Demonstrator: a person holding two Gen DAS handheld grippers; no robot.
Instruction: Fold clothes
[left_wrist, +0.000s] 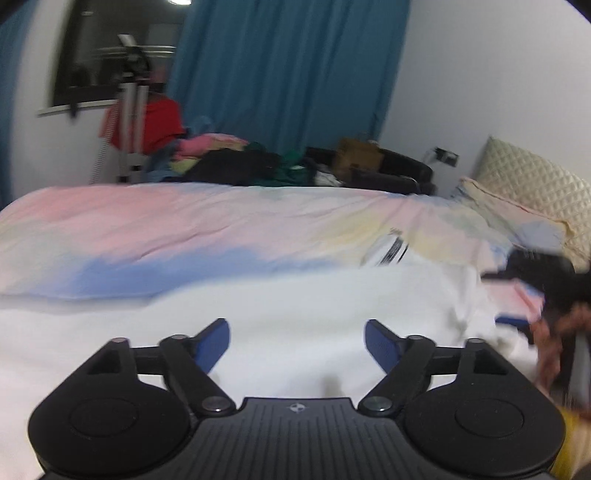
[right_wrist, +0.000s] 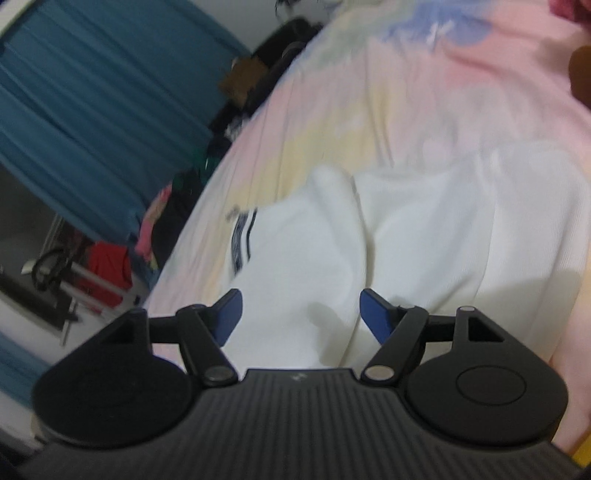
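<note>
A white garment (left_wrist: 288, 295) with a dark striped trim (left_wrist: 391, 251) lies spread on the pastel bedsheet (left_wrist: 147, 225). My left gripper (left_wrist: 297, 345) hovers over its near part, jaws wide open, nothing between the blue pads (left_wrist: 212, 345). In the right wrist view the same white garment (right_wrist: 424, 236) shows a folded ridge and its dark striped trim (right_wrist: 242, 240). My right gripper (right_wrist: 299, 315) stands open just above the cloth, its blue pads (right_wrist: 376, 317) apart and holding nothing. The other gripper and a hand (left_wrist: 554, 325) show blurred at the left view's right edge.
A heap of clothes (left_wrist: 229, 158) lies beyond the bed's far edge, beside a black chair (left_wrist: 399, 170) and a red garment on a rack (left_wrist: 147, 125). Blue curtains (left_wrist: 288, 70) hang behind. A quilted pillow (left_wrist: 535, 192) sits at the bed's right.
</note>
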